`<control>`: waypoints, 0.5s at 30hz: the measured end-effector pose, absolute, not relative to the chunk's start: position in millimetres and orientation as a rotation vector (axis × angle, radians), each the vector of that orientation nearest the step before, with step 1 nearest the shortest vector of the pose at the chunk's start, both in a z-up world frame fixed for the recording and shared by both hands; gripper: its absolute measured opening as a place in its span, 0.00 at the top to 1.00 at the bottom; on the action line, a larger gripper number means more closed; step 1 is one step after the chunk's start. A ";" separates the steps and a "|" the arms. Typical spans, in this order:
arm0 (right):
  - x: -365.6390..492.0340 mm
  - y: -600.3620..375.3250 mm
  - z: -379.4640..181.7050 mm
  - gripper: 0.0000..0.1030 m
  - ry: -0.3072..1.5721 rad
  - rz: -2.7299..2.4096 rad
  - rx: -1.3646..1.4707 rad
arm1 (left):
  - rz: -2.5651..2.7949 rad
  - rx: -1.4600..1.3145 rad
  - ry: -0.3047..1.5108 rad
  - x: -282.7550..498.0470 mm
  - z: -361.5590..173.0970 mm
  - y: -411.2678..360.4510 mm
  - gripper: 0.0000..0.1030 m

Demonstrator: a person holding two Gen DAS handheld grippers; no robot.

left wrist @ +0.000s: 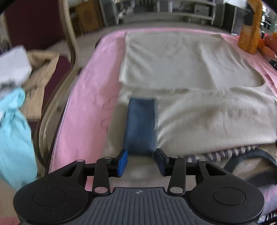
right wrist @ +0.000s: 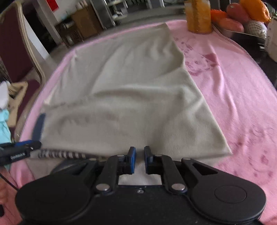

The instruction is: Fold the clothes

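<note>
A cream garment (left wrist: 181, 72) lies spread on the pink blanket (left wrist: 83, 110), its near part folded over the far part. A blue band (left wrist: 141, 124) on its near left edge runs toward my left gripper (left wrist: 140, 160), which is open with the band's end between its pads. In the right wrist view the garment (right wrist: 131, 97) fills the middle. My right gripper (right wrist: 139, 158) sits at its near edge, jaws a narrow gap apart, with cream cloth under them. The left gripper's tip (right wrist: 26, 146) shows at the left.
A chair (left wrist: 57, 90) with a light blue cloth (left wrist: 13, 131) and other clothes stands to the left. An orange bottle (right wrist: 198, 16) and a bowl of fruit (right wrist: 242, 15) stand at the far right. A striped cloth (right wrist: 62, 154) lies under the garment's near edge.
</note>
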State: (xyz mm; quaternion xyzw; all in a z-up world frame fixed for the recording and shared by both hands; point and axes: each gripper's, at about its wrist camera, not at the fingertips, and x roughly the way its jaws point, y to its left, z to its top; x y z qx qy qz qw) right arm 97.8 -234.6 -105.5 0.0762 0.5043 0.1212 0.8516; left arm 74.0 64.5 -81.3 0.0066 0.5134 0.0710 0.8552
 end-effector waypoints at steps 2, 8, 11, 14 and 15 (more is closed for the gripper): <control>93.8 -244.0 -100.8 0.88 1.090 0.197 0.195 | 0.141 -0.085 1.112 74.1 -71.0 81.5 0.67; 102.1 -262.5 -26.9 0.70 0.926 0.249 0.336 | 0.132 -0.181 0.962 81.9 -8.1 112.0 0.65; 118.8 -257.1 18.1 0.67 0.827 0.284 0.320 | 0.144 -0.138 0.865 98.3 23.5 119.5 0.58; 141.2 -251.7 52.1 0.57 0.735 0.315 0.317 | 0.154 -0.099 0.802 126.3 43.9 127.4 0.56; 152.1 -250.0 56.9 0.57 0.719 0.320 0.311 | 0.157 -0.085 0.788 138.4 48.1 129.8 0.54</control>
